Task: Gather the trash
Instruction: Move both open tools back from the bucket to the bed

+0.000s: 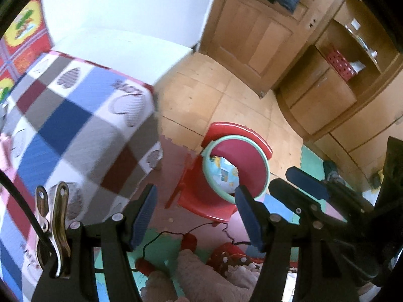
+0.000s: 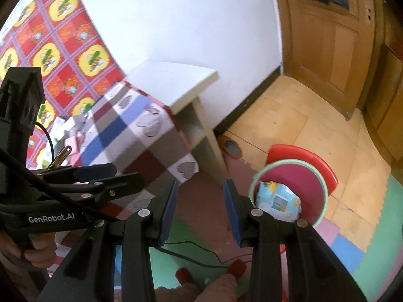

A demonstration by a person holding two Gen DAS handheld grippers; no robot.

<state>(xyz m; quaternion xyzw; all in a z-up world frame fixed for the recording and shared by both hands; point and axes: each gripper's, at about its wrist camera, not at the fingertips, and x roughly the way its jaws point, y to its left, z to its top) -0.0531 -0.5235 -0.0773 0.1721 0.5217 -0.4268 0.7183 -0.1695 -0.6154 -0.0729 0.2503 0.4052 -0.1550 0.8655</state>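
Observation:
A red bin with a mint-green rim point(image 1: 265, 162) point(image 2: 325, 188) sits on a red plastic chair point(image 1: 201, 196) point(image 2: 302, 154). Inside it lies a crumpled light-blue printed wrapper point(image 1: 223, 173) point(image 2: 277, 201). My left gripper point(image 1: 196, 219) hangs above the floor, left of and nearer than the bin, open with nothing between its blue pads. My right gripper point(image 2: 200, 214) also hovers left of the bin, jaws apart and empty. Each gripper shows at the edge of the other's view: the right gripper point(image 1: 294, 186) and the left gripper point(image 2: 118, 176).
A bed with a checked blanket point(image 1: 75, 125) point(image 2: 141, 136) fills the left, and a white table point(image 2: 176, 85) stands behind it. Coloured foam mats point(image 2: 365, 239), a red-handled skipping rope point(image 1: 187, 241) and a person's pink slippers point(image 1: 196, 271) lie below. A wooden door point(image 1: 252, 30) and cabinet point(image 1: 327, 95) stand beyond.

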